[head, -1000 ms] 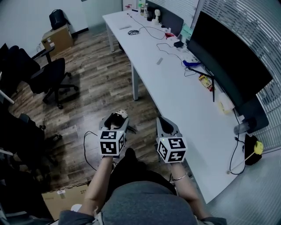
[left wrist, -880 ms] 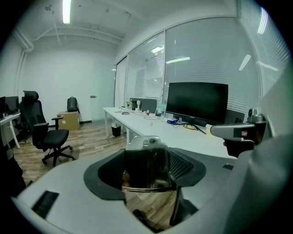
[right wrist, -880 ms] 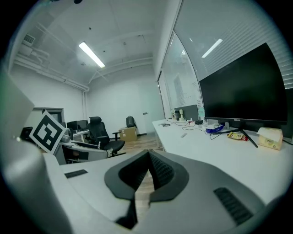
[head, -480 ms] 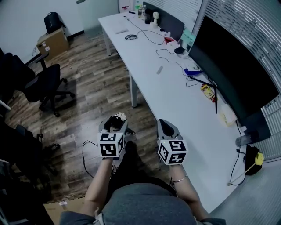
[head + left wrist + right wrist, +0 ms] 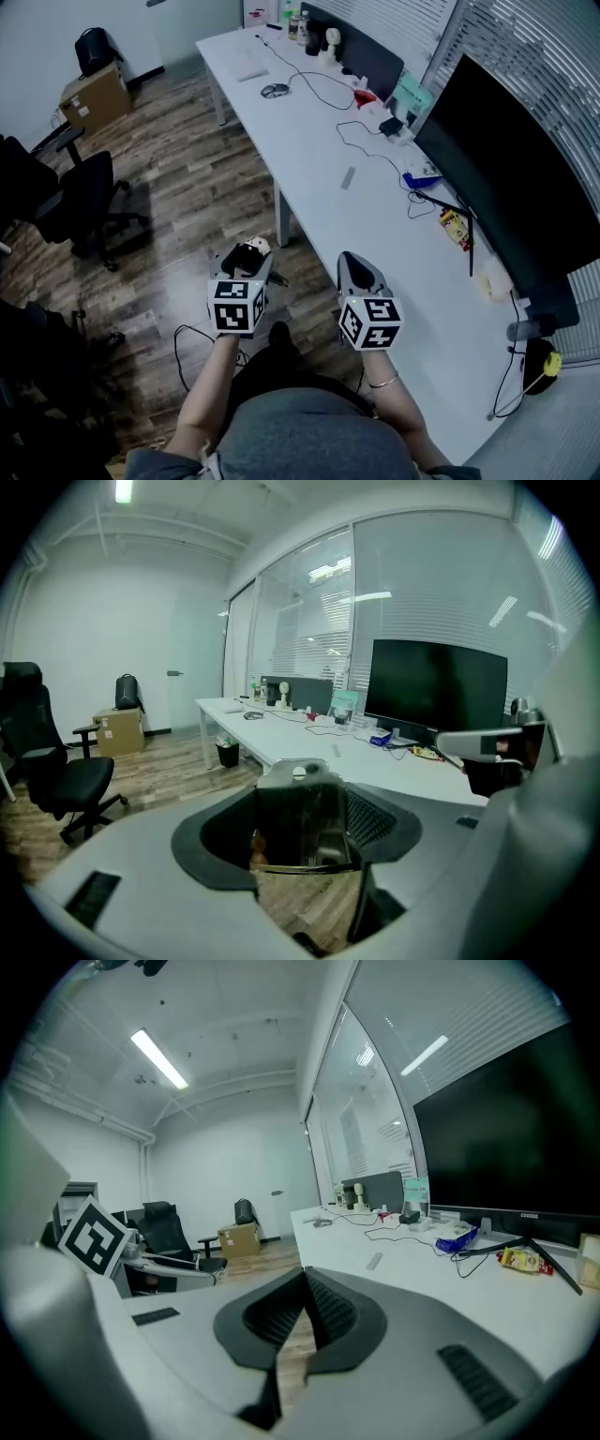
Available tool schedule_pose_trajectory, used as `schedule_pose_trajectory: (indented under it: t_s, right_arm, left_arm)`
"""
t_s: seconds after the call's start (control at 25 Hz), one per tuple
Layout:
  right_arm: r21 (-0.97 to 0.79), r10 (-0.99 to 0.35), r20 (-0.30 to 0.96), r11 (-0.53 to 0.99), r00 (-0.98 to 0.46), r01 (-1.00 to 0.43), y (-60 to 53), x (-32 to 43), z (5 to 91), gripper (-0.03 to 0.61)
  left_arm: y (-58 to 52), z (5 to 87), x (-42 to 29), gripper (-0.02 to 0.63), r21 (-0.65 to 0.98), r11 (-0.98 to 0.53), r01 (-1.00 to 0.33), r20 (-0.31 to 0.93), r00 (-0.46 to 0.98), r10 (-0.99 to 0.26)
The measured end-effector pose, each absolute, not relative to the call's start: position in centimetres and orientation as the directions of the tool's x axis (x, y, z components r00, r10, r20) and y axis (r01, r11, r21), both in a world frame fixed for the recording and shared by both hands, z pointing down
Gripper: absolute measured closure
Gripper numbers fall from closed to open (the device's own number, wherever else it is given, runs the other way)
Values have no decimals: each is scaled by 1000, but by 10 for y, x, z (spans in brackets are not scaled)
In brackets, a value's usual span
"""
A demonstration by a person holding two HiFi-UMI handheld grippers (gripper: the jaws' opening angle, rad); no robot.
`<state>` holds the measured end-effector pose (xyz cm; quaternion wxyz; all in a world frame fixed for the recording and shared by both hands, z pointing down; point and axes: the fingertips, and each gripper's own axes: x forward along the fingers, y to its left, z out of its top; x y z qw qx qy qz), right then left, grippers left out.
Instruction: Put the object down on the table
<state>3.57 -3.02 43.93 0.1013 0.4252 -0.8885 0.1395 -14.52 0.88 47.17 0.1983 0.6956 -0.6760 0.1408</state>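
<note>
My left gripper [image 5: 246, 259] is held over the wooden floor, left of the long white table [image 5: 319, 155], and is shut on a small object [image 5: 252, 247] that looks pale from above. In the left gripper view the object [image 5: 300, 803] is a dark, shiny flat pack with a hole in its top tab, clamped between the jaws of the left gripper [image 5: 305, 841]. My right gripper [image 5: 352, 266] hovers beside the table's near edge. In its own view the right gripper [image 5: 304, 1314] is shut, with nothing between its pads.
A large black monitor [image 5: 525, 202] stands along the table's right side, with cables, a mouse [image 5: 274, 90] and small items around it. Office chairs [image 5: 84, 192] and a cardboard box [image 5: 94, 94] stand on the floor at left. A cable [image 5: 187, 328] lies on the floor below my left gripper.
The head view has shifted, so the table and monitor sit lower and further right in the frame. Both grippers keep their places and states, the left still holding the object.
</note>
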Motion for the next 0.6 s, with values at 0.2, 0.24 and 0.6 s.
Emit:
schedule_pose_trajectory:
  t_s: [0.2,0.24,0.6]
  right_arm:
    - [-159,-754,306,561,-581,-812,-68,15,437,572]
    - [-159,-759,307,554,-575,-817,-74,13,437,572]
    - [-148,-793,313,504,-524,-851,-110,2,436,572]
  left_arm:
    - [-36,469,-171,314,90,-44,-995,460,80,-884]
    - [-44,468,-174,314,89,-51,-995,460,87,-884]
    - [-87,467,-190,314,91,-109,-990,455,138,-880]
